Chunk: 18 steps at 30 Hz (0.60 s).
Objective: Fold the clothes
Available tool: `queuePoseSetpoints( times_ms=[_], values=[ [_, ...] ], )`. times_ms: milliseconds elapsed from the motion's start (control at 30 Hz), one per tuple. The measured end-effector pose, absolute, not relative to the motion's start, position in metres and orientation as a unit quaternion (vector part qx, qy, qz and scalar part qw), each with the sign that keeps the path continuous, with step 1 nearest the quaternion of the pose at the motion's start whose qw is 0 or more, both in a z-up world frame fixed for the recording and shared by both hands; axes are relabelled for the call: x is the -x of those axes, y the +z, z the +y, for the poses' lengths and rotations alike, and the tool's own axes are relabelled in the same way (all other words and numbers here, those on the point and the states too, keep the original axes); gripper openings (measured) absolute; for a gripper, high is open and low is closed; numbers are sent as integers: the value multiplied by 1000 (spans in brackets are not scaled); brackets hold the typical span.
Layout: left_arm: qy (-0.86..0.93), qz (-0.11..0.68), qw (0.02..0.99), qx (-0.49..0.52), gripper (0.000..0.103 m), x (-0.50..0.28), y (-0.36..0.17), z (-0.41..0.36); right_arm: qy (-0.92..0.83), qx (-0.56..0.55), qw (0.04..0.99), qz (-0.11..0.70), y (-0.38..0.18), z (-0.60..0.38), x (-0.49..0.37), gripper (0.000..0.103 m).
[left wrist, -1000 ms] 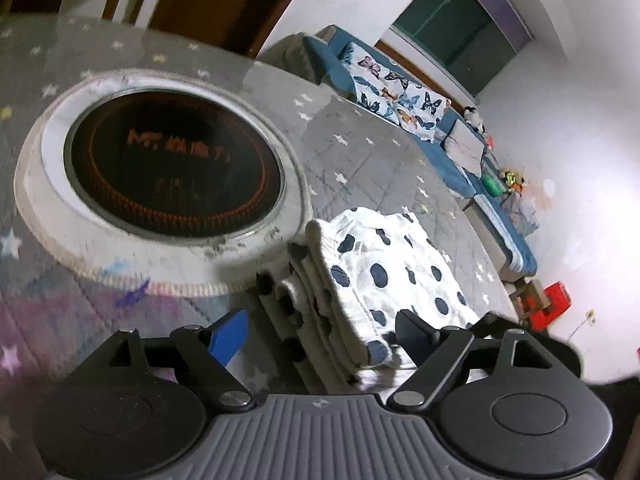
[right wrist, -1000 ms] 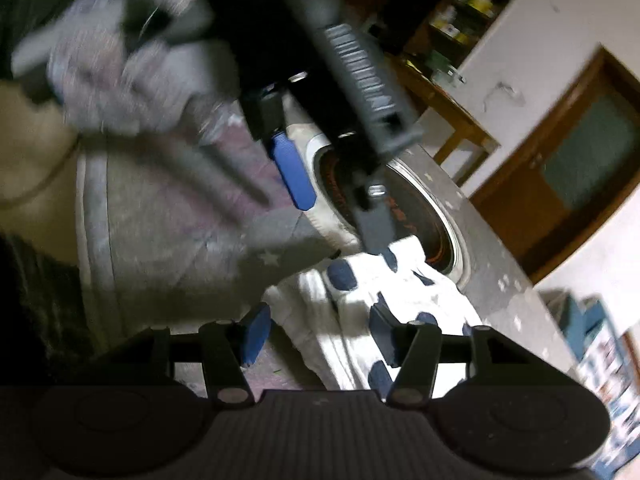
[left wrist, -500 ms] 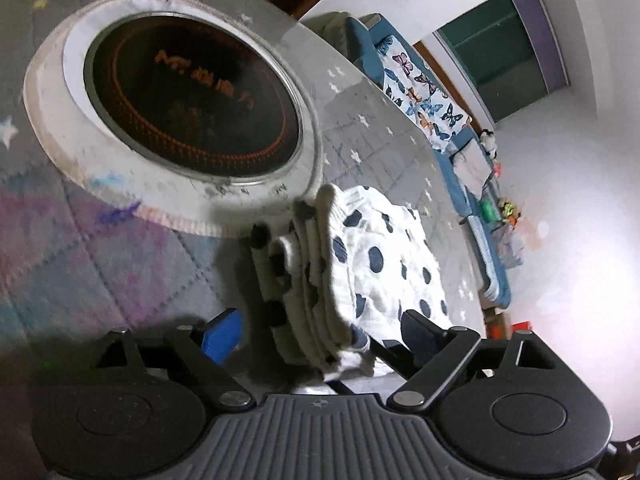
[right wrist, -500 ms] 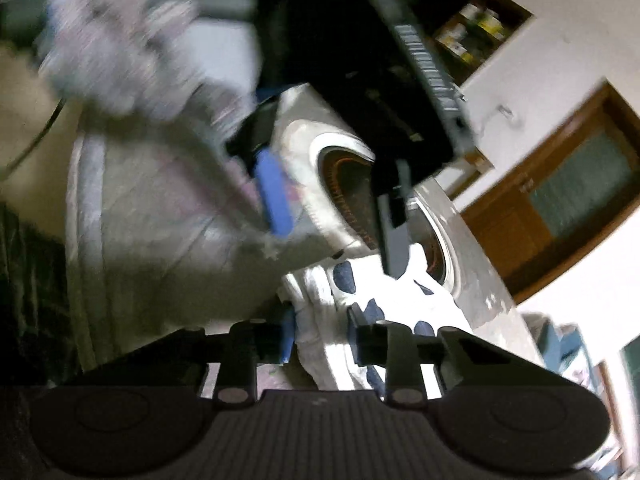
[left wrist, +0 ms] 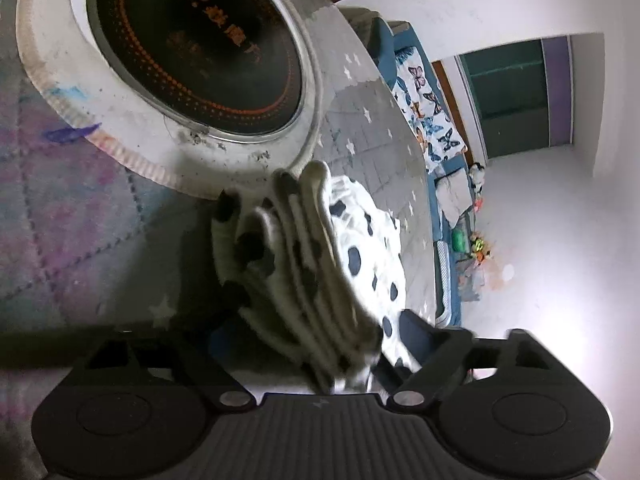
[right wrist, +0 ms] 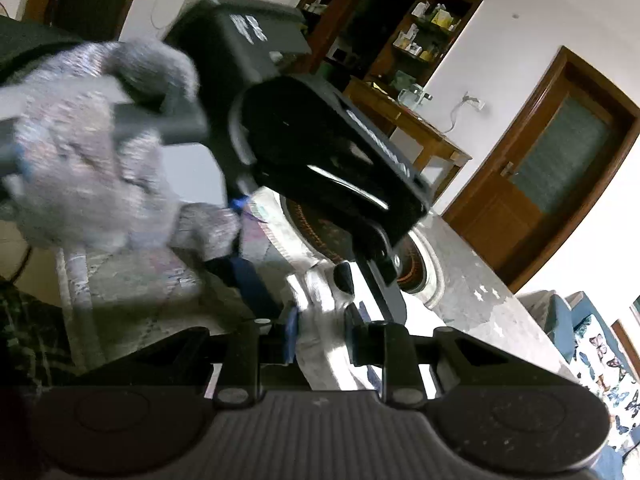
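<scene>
A folded white garment with dark polka dots (left wrist: 320,264) lies on the grey star-patterned table cover (left wrist: 80,240), stacked in several layers. My left gripper (left wrist: 316,344) straddles its near end, with the layers bunched between the two fingers, which look closed on it. In the right wrist view the same garment (right wrist: 324,320) sits pinched between my right gripper's fingers (right wrist: 320,328). The left gripper's black body (right wrist: 320,152) and the gloved hand (right wrist: 92,168) holding it fill the upper left of that view.
A round black induction plate (left wrist: 200,44) in a pale ring is set into the table just beyond the garment. A blue sofa with a butterfly cover (left wrist: 432,120) stands past the table edge. A wooden door (right wrist: 560,176) and shelves (right wrist: 400,32) are behind.
Both grippers have moved in onto the garment and narrowed around it. The left one slid forward so that the folded layers now bunch between its fingers.
</scene>
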<state>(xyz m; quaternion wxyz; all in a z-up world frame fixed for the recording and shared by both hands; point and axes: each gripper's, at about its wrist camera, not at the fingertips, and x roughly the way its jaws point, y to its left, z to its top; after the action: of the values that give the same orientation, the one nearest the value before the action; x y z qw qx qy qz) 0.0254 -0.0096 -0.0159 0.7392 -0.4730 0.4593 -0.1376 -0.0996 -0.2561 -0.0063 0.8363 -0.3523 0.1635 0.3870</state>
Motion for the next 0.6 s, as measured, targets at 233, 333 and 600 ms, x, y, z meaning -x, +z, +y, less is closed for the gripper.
queuePoseSetpoints(
  times_ms=[233, 333, 600],
  values=[
    [-128, 463, 735, 479, 37, -31, -29, -7, 397, 334, 835, 185, -11, -272, 100, 28],
    [-128, 464, 741, 468, 35, -32, -30, -7, 400, 308, 839, 203, -8, -282, 99, 32],
    [-129, 461, 759, 442, 35, -36, -25, -11, 322, 179, 893, 259, 28, -350, 46, 32]
  ],
)
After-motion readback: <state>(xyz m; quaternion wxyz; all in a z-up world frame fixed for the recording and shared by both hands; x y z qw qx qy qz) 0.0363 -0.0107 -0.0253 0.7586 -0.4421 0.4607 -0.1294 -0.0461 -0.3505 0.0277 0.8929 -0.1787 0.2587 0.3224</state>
